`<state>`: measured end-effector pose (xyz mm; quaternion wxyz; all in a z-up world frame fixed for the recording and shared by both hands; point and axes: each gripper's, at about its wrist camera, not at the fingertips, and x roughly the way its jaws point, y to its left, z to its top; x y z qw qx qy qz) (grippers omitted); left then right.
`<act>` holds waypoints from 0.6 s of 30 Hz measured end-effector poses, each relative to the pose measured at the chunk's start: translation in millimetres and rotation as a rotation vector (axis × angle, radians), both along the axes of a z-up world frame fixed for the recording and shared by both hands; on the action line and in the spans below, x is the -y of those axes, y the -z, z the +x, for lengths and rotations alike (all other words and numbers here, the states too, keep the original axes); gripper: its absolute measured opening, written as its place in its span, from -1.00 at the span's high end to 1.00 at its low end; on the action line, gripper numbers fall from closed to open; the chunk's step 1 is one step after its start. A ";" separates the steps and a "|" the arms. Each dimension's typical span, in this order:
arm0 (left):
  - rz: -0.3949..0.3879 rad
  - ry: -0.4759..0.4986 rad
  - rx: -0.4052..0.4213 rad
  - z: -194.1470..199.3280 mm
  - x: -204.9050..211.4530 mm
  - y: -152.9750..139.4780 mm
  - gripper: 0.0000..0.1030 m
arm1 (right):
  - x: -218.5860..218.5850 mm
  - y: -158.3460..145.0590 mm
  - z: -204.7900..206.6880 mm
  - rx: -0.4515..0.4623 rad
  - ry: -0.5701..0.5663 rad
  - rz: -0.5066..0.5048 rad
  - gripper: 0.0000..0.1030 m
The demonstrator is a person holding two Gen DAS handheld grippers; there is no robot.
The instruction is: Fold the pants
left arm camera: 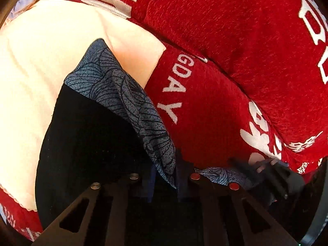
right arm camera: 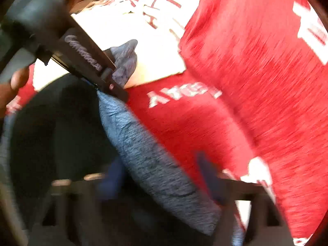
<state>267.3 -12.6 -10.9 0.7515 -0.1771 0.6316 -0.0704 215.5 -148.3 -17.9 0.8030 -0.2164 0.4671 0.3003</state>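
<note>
The pants are black (left arm camera: 88, 143) with a blue-grey leaf-patterned band (left arm camera: 114, 88) along one edge, and they lie on a red bed cover. My left gripper (left arm camera: 166, 181) is shut on a fold of that band, which rises bunched between its fingers. From the right wrist view, the left gripper (right arm camera: 114, 82) pinches the band (right arm camera: 143, 149) at its far end. My right gripper (right arm camera: 158, 175) is blurred. Its fingers stand apart, and the band runs loosely between them without being pinched.
A red cover (left arm camera: 235, 41) with white lettering and a cream patch (left arm camera: 41, 61) lies under the pants. It rises in a thick fold at the right. A person's hand (right arm camera: 14, 84) holds the left gripper's handle at the left edge.
</note>
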 end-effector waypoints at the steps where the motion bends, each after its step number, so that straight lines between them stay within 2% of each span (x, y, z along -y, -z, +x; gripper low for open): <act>1: -0.006 -0.002 0.011 -2.0 -3.7 -4.6 0.67 | -3.0 -4.6 -8.0 0.019 -0.010 -0.009 0.52; 4: -0.037 0.014 0.073 -22.2 -9.3 -27.2 0.67 | -12.5 -22.4 -42.4 0.107 -0.043 -0.044 0.66; 8: -0.080 0.067 0.191 -73.1 -21.2 -63.0 0.67 | -16.9 -49.6 -94.8 0.209 -0.010 -0.032 0.69; 11: -0.112 0.094 0.251 -121.0 -36.4 -80.9 0.67 | -31.5 -55.7 -138.8 0.284 -0.002 -0.058 0.69; 14: -0.163 0.095 0.260 -165.5 -55.3 -81.4 0.67 | -47.1 -51.0 -191.0 0.328 0.014 -0.062 0.69; 16: -0.183 0.100 0.251 -189.5 -64.7 -71.2 0.67 | -57.7 -41.9 -216.6 0.334 0.022 -0.078 0.69; 18: -0.199 0.099 0.213 -210.3 -72.5 -50.5 0.67 | -69.0 -18.5 -237.0 0.316 0.044 -0.104 0.69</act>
